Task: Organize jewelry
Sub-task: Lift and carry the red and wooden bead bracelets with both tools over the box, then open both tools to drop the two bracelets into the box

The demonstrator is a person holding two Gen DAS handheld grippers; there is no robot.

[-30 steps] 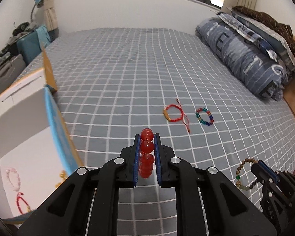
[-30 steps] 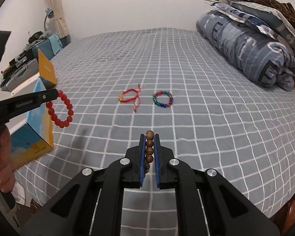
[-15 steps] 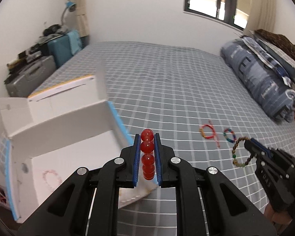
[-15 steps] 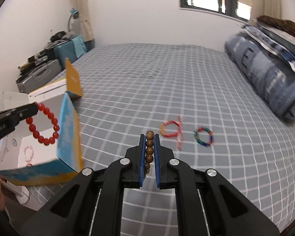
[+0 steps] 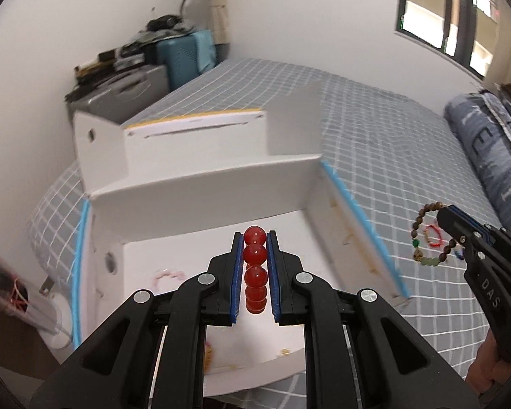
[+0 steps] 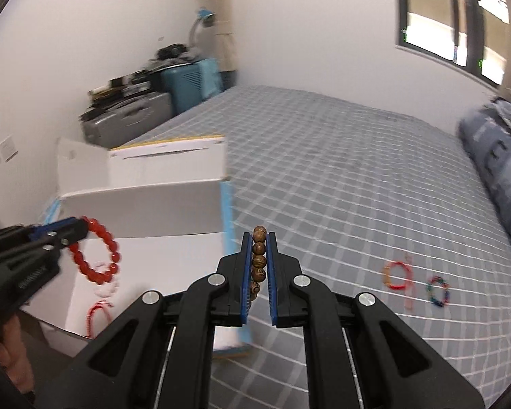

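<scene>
A: Left gripper [image 5: 255,235]?
B: Pinched narrow on the red bracelet [image 5: 255,266], angled down over the open white box [image 5: 201,184].
A: And the right gripper [image 6: 259,235]?
B: Clamped on the wooden bracelet [image 6: 259,262], tilted down above the bed [image 6: 323,170], just right of the box. Two more bracelets [image 6: 415,283] lie on the sheet.

My left wrist camera looks down close into the open box [image 5: 221,184]; my right faces the bed [image 6: 323,170] — both share them.
</scene>
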